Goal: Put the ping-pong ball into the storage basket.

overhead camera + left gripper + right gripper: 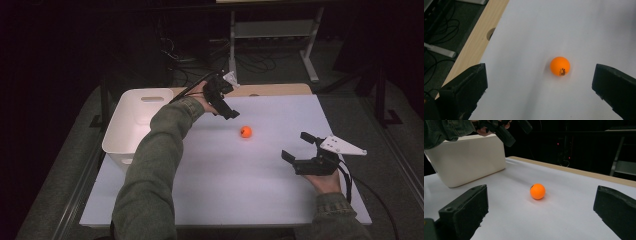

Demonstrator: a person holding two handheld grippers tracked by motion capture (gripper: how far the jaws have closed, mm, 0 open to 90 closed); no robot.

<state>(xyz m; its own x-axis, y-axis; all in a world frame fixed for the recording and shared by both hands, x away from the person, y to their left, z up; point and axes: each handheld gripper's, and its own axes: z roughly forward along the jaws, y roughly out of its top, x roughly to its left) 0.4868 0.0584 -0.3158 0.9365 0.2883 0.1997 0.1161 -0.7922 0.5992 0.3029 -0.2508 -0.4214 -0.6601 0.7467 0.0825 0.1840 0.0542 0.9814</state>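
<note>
A small orange ball [245, 131] lies on the white table top [225, 190], right of centre and toward the far side. My left gripper [231, 102] hovers above the table just behind and left of the ball, open and empty. In the left gripper view the ball [560, 66] lies ahead between the wide-spread jaws, nearer the right one. My right gripper [294, 145] is held open near the table's right side, in front of and right of the ball. Seen from the right gripper view, the ball [537, 191] sits centred between its jaws, some way ahead.
A white plastic bin [125, 107] stands at the table's far left, also seen as the bin [469, 162] behind the ball. A wooden strip [477, 42] with a round hole runs along the far edge. Cables and a metal stand are on the dark floor beyond.
</note>
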